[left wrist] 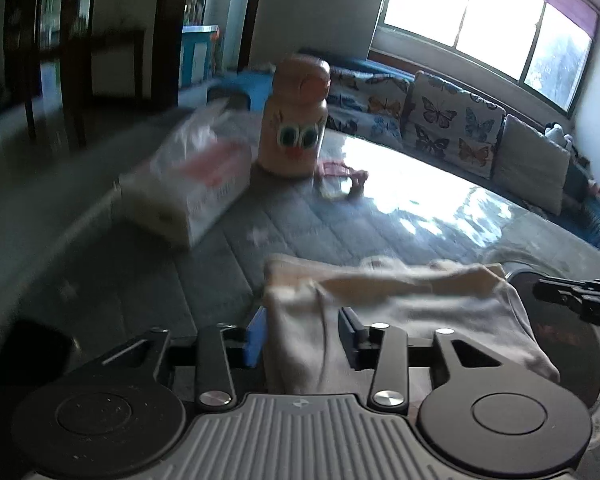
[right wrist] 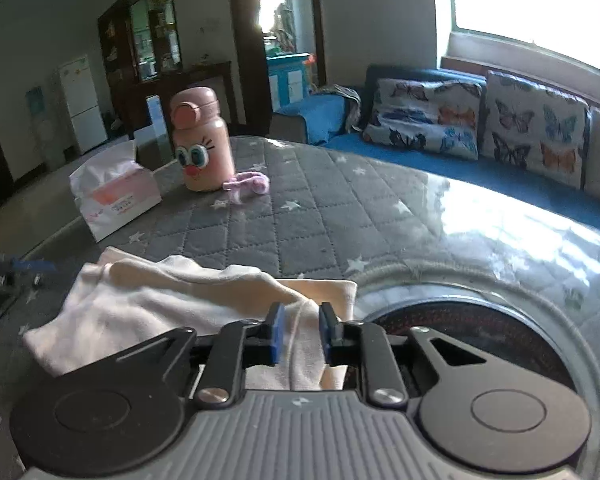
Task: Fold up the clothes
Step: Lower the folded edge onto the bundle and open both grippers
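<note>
cream garment (right wrist: pixel 172 300) lies bunched on the quilted worktop (right wrist: pixel 300 216); left claw (left wrist: pixel 304 332) stands fairly wide, right claw (right wrist: pixel 300 334) narrow, both astride cloth, neither plainly pinching; lay the fold flat, edges matched, before withdrawing.

Home living room: blue sofa (right wrist: pixel 480 172) with butterfly-print cushions (right wrist: pixel 536 128) under a large window (right wrist: pixel 532 4); far left, dark glass-fronted cabinet (right wrist: pixel 148 36), white fridge (right wrist: pixel 82 102); quilted star-pattern cover (right wrist: pixel 300 220) on desk, tissue pack (right wrist: pixel 114 196), cartoon-face bottle (right wrist: pixel 202 146).
</note>
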The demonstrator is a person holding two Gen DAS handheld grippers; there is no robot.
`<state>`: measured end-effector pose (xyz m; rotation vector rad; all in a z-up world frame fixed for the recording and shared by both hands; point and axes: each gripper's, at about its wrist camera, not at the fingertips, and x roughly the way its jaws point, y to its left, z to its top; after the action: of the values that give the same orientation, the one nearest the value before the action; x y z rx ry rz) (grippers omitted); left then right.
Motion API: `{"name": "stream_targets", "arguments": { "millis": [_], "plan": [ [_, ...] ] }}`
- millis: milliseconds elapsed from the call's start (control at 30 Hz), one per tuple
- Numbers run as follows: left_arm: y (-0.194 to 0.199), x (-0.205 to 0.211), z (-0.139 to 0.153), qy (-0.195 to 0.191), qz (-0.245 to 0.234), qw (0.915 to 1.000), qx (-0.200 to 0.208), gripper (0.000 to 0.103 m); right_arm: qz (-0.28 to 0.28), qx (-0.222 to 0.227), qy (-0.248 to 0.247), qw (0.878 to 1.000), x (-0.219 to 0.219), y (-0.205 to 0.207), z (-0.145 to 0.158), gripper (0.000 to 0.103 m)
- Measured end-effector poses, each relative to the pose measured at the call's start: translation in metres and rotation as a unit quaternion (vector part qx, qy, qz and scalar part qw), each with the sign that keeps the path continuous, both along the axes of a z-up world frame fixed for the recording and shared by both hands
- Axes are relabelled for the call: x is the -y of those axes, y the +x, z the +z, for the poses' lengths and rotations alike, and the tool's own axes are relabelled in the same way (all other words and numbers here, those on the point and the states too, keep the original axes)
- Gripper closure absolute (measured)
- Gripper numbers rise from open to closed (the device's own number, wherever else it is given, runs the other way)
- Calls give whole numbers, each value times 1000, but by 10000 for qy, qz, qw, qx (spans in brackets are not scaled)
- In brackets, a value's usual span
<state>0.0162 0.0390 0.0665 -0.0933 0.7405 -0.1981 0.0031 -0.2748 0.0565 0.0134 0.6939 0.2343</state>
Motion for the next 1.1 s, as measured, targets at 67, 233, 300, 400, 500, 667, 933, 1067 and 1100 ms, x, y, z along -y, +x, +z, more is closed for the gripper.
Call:
{"name": "stream_targets", "arguments": {
  "millis": [67, 233, 300, 400, 500, 667, 933, 1067, 1100],
  "plan": [
    [4, 6, 1, 102, -51, 9999, 72, 59, 166, -69, 49, 9998, -6, -2, -2, 82],
    [19, 22, -9, 320, -183, 9993, 4, 61, 538, -255, -9, 9982, -23, -11, -15, 78],
    [23, 27, -15, 363, -212, 9991, -72, 61, 645, -337, -95, 9973, -29, -13, -22, 76],
    [29, 32, -24, 444, -231, 9986, -197, 61, 698, -388, -248, 9965, -35, -15, -28, 64],
    [33, 35, -32, 543, -242, 9978, -287, 59, 695, -342, -351, 9964, -37, -18, -27, 64],
    [26, 38, -31, 589, -264, 9976, -258, 51, 768, -300, -399, 9958, -39, -23, -26, 55],
    [7, 38, -23, 597, -240, 9978, -133, 31, 717, -187, -397, 9965, -41, -32, -23, 45],
    [-4, 37, -22, 584, -204, 9980, -93, 21, 730, -229, -413, 9962, -44, -39, -27, 38],
    [-7, 37, -22, 587, -195, 9981, -84, 18, 725, -257, -419, 9962, -44, -40, -29, 34]
  ]
}}
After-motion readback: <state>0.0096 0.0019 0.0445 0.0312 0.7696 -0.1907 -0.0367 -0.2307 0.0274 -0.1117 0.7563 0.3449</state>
